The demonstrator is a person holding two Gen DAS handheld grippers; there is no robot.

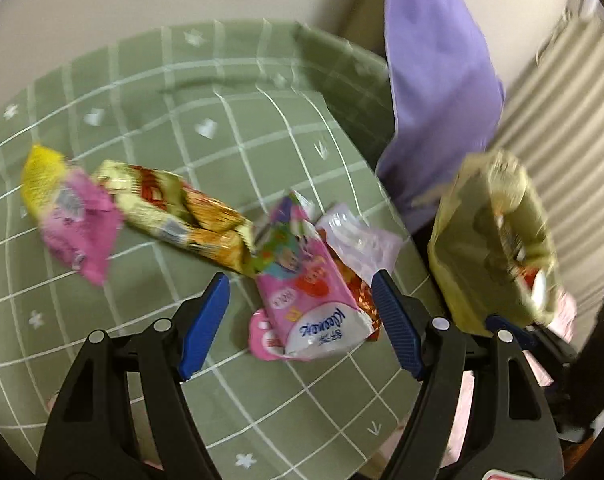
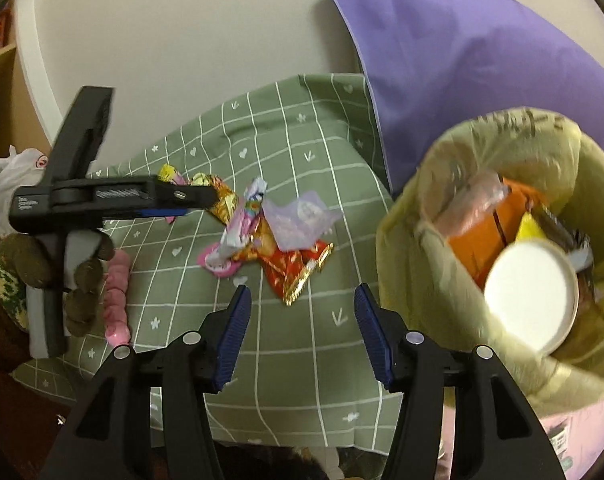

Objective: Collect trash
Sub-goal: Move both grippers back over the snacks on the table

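Note:
Several wrappers lie on a green checked cloth point(image 1: 142, 148). In the left wrist view a pink Kleenex tissue pack point(image 1: 309, 300) lies between the fingers of my open left gripper point(image 1: 300, 320), with a clear plastic wrapper point(image 1: 361, 240), a yellow-orange snack wrapper point(image 1: 182, 212) and a pink-yellow wrapper point(image 1: 70, 216) beyond. A yellow-green trash bag point(image 1: 493, 240) hangs at the right. In the right wrist view my open, empty right gripper point(image 2: 302, 332) hovers over the cloth point(image 2: 302, 380) near a red-gold wrapper point(image 2: 298, 268). The bag point(image 2: 481, 240) holds a white lid point(image 2: 529, 292) and orange packaging point(image 2: 485, 224). My left gripper point(image 2: 198, 200) shows from the side.
A purple pillow point(image 2: 481, 60) leans against the cream wall behind the bag; it also shows in the left wrist view point(image 1: 437, 80). A white plastic bag point(image 2: 10, 176) and wooden shelf are at the far left. A pink soft toy point(image 2: 116, 300) lies by the cloth's left edge.

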